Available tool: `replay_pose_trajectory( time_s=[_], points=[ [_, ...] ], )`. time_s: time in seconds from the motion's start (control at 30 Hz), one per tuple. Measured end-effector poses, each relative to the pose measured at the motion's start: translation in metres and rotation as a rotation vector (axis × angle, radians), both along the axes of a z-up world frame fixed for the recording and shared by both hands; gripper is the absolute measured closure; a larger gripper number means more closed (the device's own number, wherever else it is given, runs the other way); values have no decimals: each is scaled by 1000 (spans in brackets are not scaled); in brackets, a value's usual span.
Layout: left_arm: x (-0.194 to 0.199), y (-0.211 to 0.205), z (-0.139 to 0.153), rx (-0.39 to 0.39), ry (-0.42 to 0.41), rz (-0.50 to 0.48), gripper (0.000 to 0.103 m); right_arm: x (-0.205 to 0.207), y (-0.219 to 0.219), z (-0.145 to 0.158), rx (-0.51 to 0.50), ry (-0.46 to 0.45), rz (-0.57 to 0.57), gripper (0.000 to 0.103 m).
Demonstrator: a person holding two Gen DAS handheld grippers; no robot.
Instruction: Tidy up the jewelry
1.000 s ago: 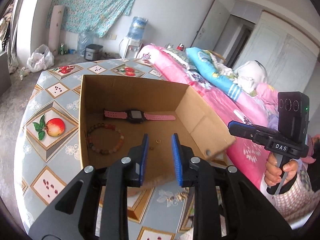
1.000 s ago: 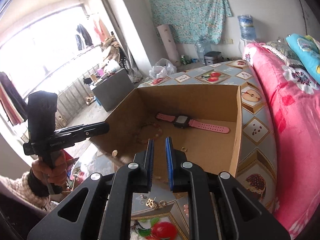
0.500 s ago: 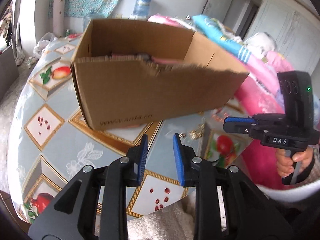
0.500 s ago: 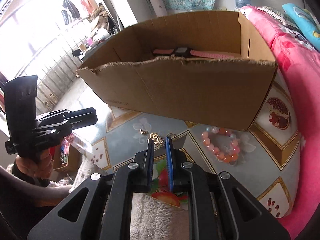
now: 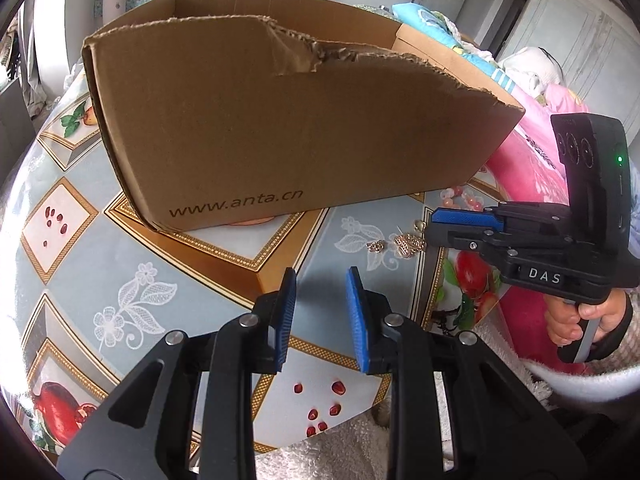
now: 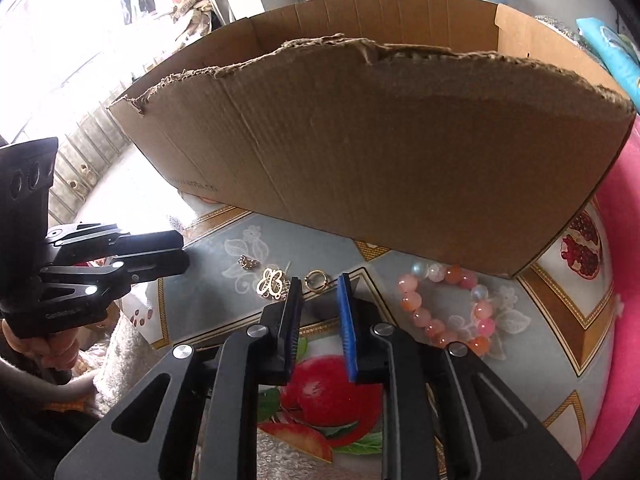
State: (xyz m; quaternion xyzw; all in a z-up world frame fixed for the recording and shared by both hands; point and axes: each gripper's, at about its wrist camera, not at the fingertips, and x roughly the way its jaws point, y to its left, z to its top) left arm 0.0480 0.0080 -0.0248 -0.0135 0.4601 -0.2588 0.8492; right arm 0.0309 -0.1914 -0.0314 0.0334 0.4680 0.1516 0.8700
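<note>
A brown cardboard box point(image 5: 280, 120) point(image 6: 380, 140) stands on the table; its inside is hidden from both views. In front of it lie a gold ring point(image 6: 316, 280), a gold butterfly pendant point(image 6: 272, 282) point(image 5: 408, 242), a small gold piece point(image 6: 248, 262) point(image 5: 376, 246) and a pink bead bracelet point(image 6: 448, 308) point(image 5: 460, 196). My right gripper point(image 6: 319, 284) point(image 5: 432, 224) is low over the table, its jaws opening. The ring lies just at its tips and nothing is pinched. My left gripper point(image 5: 320, 280) point(image 6: 182, 254) is open and empty, left of the jewellery.
The round table point(image 5: 80, 220) has a fruit-patterned cloth and its near edge is just below the grippers. A pink quilt point(image 6: 624, 340) on a bed borders the right side. A person's hand point(image 5: 576, 320) holds the right gripper's handle.
Both grippers dropped from above the box to the table in front of it, so the watch and bracelet inside went out of sight. The right jaws have widened a little.
</note>
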Motion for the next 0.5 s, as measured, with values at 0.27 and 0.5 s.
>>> replay_pose_trajectory(
  time_s=[0.27, 0.5],
  points=[
    [5, -1, -2, -9, 3, 10, 79, 3, 13, -2, -29, -27, -2, 84],
    [5, 1, -1, -10, 2, 8, 79, 6, 28, -3, -67, -43, 11, 87]
  ],
)
